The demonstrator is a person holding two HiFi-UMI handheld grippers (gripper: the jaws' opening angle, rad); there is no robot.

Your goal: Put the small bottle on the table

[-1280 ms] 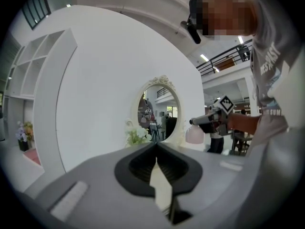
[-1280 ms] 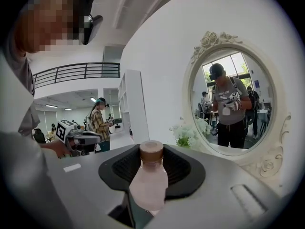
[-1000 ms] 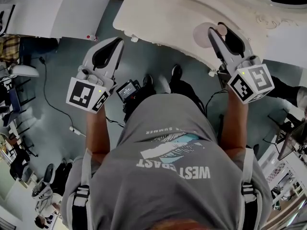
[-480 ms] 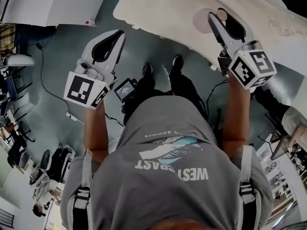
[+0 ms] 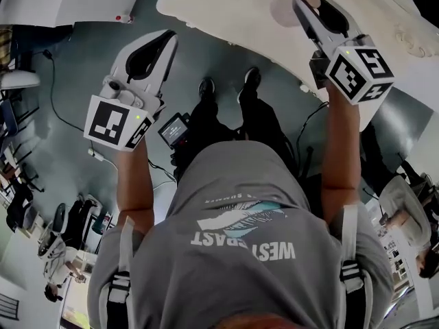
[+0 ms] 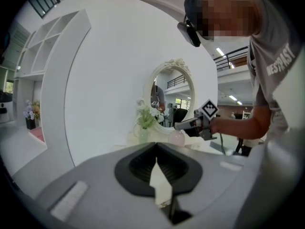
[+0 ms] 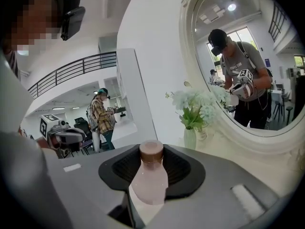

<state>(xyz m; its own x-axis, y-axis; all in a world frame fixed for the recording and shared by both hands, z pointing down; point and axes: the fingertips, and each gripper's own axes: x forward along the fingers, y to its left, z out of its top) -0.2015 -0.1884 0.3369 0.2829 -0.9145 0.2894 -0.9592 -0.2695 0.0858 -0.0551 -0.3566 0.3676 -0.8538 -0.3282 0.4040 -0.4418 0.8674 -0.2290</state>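
Observation:
The small bottle (image 7: 148, 178) has a pink body and a brown cap, and my right gripper (image 7: 151, 149) is shut on it, cap pointing away. In the head view the right gripper (image 5: 309, 2) holds the bottle (image 5: 287, 9) over the cream table (image 5: 219, 12) at the upper right. My left gripper (image 5: 167, 38) hangs over the floor to the left of the table's edge, its jaws together with nothing in them. The left gripper view shows those jaws (image 6: 156, 151) meeting, and beyond them the right gripper (image 6: 183, 125) with the bottle (image 6: 177, 138) above the table (image 6: 202, 148).
An oval mirror (image 7: 248, 56) in an ornate frame stands at the back of the table, with a small vase of white flowers (image 7: 190, 137) in front of it. A person in a plaid shirt (image 7: 101, 118) stands far off. Cables and a small device (image 5: 175, 129) lie on the floor.
Both grippers have moved forward and down. The right one, still gripping the bottle, now reaches further in over the tabletop. The left one stays shut and empty.

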